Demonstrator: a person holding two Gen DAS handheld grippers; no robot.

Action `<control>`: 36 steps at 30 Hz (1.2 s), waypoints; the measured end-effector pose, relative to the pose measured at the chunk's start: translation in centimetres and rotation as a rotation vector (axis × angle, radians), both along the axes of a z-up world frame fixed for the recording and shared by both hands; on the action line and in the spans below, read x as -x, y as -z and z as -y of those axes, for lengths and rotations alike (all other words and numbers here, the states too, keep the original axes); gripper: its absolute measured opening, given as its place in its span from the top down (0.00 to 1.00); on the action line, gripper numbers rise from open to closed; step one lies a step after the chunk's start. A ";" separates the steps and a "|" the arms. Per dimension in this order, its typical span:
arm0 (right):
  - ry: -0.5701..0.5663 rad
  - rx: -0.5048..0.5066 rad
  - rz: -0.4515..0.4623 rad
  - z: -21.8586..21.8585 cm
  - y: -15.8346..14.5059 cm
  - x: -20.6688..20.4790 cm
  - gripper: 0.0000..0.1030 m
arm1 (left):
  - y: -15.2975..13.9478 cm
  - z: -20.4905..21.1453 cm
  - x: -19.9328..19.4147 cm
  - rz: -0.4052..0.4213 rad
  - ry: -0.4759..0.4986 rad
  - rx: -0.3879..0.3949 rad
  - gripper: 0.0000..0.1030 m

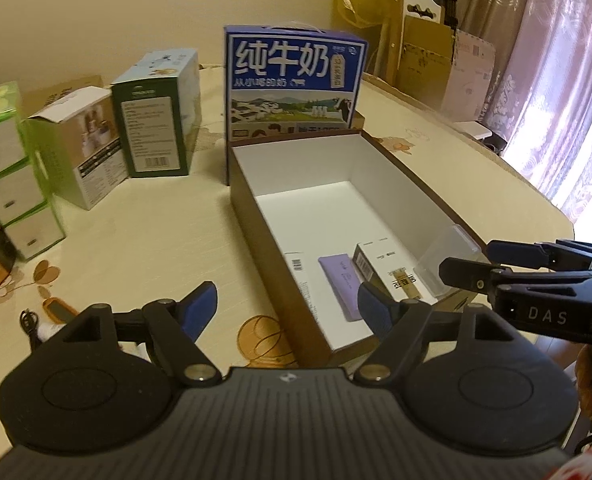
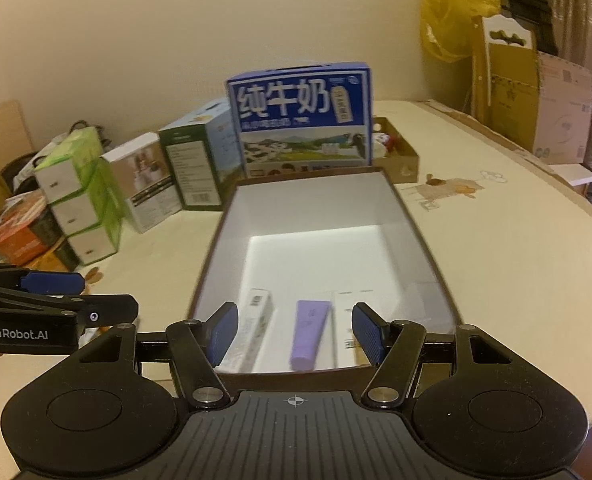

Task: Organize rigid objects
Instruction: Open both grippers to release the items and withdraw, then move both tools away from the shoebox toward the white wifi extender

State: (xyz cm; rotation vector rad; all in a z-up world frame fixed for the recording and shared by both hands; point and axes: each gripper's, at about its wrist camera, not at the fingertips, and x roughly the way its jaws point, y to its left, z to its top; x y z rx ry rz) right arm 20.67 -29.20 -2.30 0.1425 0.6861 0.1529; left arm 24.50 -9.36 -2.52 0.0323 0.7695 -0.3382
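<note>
Tabletop (image 1: 144, 248): both grippers (image 1: 288, 308) (image 2: 294, 330) tilted down, agape, over box (image 2: 407, 204).

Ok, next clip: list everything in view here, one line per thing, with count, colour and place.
open box: 1, brown outside, white inside, centre of table
purple tube: 1, lilac, in open box, near end
slim cartons: at least 2, pale, in open box either side of the tube
clear case: 1, transparent, against the open box's right wall
milk carton: 1, blue and white, upright behind open box
green-sided box: 1, standing left of milk carton
white box: 1, left of that
stacked boxes: 3, white and green, far left
table: 1, cream patterned cloth
left gripper: 1, black, blue pads, open, empty
right gripper: 1, same, open, empty
</note>
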 end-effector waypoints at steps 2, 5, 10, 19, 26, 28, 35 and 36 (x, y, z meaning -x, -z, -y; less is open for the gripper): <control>-0.017 -0.005 0.000 -0.8 -0.1 0.4 0.41 | -0.2 -0.9 0.8 0.004 -0.012 0.007 0.28; -0.038 -0.017 0.000 -2.0 -0.3 0.9 0.41 | -0.6 -2.4 2.1 0.012 -0.032 0.015 0.28; -0.077 -0.027 -0.001 -3.8 -0.5 2.0 0.41 | -1.3 -4.9 4.4 0.035 -0.069 0.020 0.28; -0.162 -0.050 0.001 -7.2 -0.6 3.9 0.41 | -1.7 -8.7 8.8 0.055 -0.139 0.003 0.28; -0.251 -0.061 -0.004 -9.9 -0.1 5.2 0.41 | -1.3 -11.4 11.6 0.043 -0.195 0.004 0.28; -0.280 -0.066 -0.006 -10.6 0.1 5.6 0.41 | -0.9 -12.2 12.5 0.037 -0.210 0.006 0.28; -0.375 -0.083 -0.027 -13.0 1.6 6.7 0.41 | 0.7 -14.3 14.7 0.000 -0.266 0.003 0.28; -0.385 -0.084 -0.031 -13.2 1.9 6.9 0.41 | 1.0 -14.5 15.0 -0.006 -0.273 0.000 0.28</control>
